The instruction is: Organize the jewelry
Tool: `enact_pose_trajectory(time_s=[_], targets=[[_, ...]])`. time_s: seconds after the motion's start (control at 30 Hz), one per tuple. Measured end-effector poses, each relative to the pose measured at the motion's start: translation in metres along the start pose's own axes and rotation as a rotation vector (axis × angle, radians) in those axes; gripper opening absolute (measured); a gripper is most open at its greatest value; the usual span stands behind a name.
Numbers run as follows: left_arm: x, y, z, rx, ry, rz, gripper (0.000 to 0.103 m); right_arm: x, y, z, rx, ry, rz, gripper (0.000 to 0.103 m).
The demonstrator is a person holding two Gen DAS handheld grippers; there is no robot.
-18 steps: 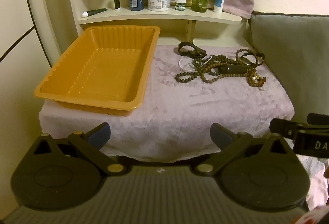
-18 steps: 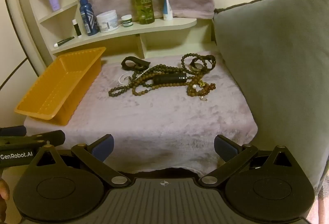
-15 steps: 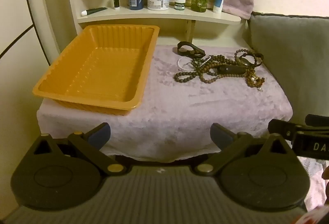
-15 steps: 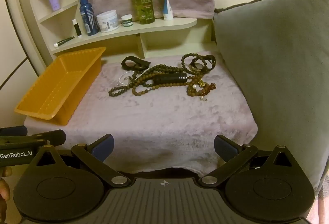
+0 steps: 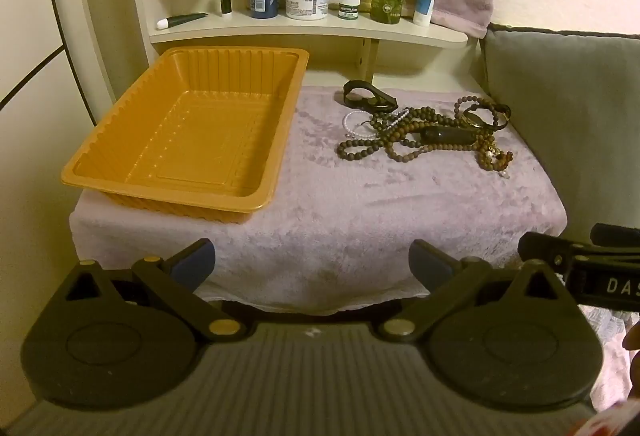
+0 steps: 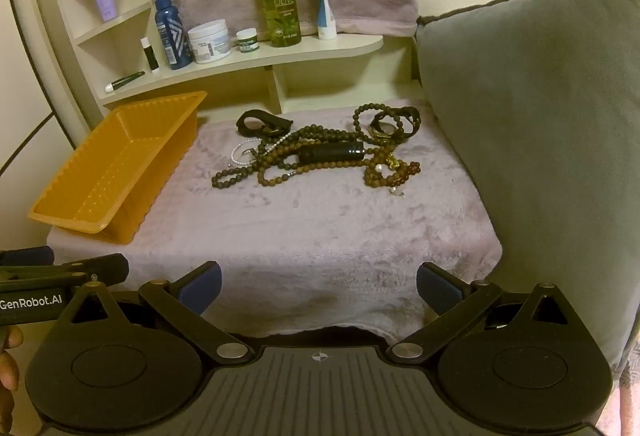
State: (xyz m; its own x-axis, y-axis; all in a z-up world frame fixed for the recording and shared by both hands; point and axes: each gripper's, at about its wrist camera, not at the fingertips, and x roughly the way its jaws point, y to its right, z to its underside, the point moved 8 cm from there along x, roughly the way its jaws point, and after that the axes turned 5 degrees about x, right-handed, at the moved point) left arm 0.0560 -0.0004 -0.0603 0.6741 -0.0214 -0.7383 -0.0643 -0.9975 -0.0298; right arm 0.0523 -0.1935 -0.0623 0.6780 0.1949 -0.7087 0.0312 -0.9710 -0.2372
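Left gripper: jaws spread wide, nothing between them, hanging short of the near edge of the bench and angled down at it.
Right gripper: same story, jaws fully apart and empty, also short of the near edge, lined up with the jewelry.
Change: over the last half second the left view has crept slightly; the tray and beads sit a touch higher in the picture now, so that hand has eased a little. Right view looks unchanged.
Meaning: nothing touched yet. I read this as the very start, both hands settling before a first reach.
Jewelry: one tangled heap toward the back right of the bench, on the pale cloth. Brown bead strands, a dark cylinder across the middle, a black strap at the back left, a small white bead loop on the left side.
Tray: orange, empty, on the left half of the bench, well apart from the heap.
Open room: bare cloth across the whole front of the bench, a clear lane from either gripper to the heap.
Edges: grey cushion hard against the right side, near the heap; shelf with bottles overhangs the back. The heap's right end looks the tightest spot.
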Motion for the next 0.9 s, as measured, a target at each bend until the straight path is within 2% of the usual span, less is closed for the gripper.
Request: enact_pose_trajectory(time_s=[0.9], targets=[[-0.0041, 0.0012, -0.0023, -0.001, 0.003, 0.003, 0.102, -0.0003, 0.0013, -0.0012, 0.002, 0.0, -0.001, 0.103]])
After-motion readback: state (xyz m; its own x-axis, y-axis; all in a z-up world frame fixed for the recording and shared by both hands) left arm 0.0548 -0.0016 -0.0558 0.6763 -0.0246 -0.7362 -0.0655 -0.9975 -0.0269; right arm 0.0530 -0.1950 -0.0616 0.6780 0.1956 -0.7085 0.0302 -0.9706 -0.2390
